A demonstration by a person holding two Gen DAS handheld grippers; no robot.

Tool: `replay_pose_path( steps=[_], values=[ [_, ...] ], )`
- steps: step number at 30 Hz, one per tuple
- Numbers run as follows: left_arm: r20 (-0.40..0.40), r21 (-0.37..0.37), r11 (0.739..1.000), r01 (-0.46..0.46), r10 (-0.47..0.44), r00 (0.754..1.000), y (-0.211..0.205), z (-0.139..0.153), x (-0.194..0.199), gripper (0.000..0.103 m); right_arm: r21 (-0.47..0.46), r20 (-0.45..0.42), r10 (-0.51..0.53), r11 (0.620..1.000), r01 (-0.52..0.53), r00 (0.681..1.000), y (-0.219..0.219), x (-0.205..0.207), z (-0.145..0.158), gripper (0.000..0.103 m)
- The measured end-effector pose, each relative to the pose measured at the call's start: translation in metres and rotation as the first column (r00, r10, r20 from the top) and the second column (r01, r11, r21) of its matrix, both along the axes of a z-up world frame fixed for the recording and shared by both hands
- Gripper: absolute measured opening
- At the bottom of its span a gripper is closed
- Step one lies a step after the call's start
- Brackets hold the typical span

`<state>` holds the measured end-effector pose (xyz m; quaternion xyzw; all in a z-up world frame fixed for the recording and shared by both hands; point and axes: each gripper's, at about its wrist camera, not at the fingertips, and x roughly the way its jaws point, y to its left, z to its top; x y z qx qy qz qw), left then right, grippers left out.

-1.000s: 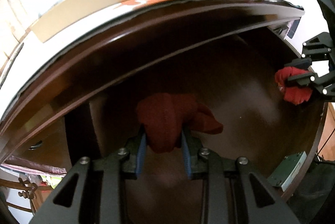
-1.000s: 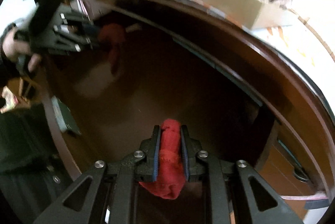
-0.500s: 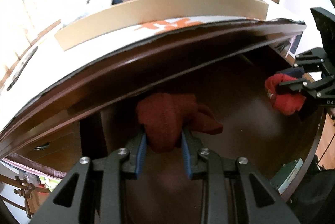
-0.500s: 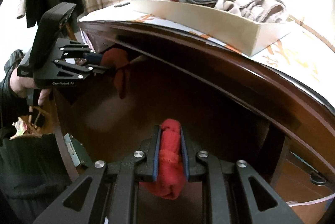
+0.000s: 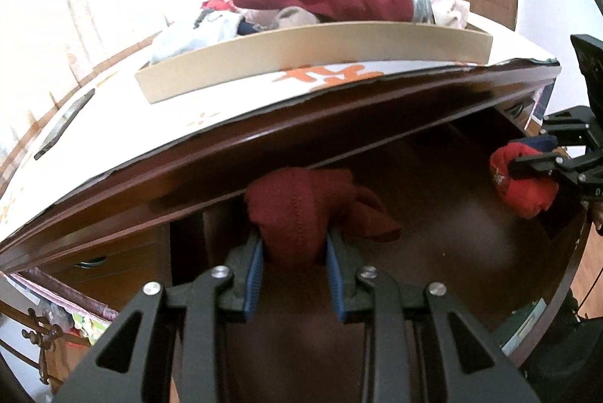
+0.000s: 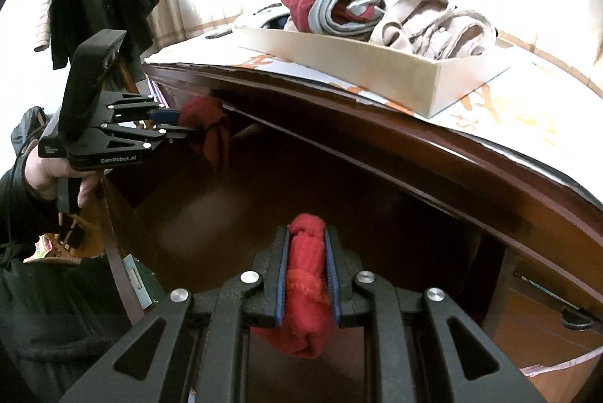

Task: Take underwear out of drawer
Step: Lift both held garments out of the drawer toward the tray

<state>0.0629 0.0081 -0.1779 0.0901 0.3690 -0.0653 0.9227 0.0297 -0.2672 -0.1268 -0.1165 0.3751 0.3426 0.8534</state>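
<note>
Both claws raised; drawer (image 5: 471, 233) bare, tray (image 5: 309, 60) full.

"GenRobot.AI" printed on left gripper (image 6: 181, 127) body

Open drawer, overhanging top

The drawer (image 6: 264, 207) floor lies bare and open from above — but the dresser top's dark edge (image 5: 301, 124) overhangs its far side, and the cardboard tray (image 5: 312, 56) of clothes fills the surface beyond.
</note>
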Motion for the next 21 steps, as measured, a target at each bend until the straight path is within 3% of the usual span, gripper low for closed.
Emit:
replay_pose_path(
  steps=[21],
  values=[
    [0.141, -0.071, 0.995, -0.067, 0.076, 0.987, 0.015, 0.015, -0.017, 0.028, 0.064, 0.13, -0.018, 0.998, 0.009, 0.991, -0.014, -0.023, 0.016, 0.019]
  ],
)
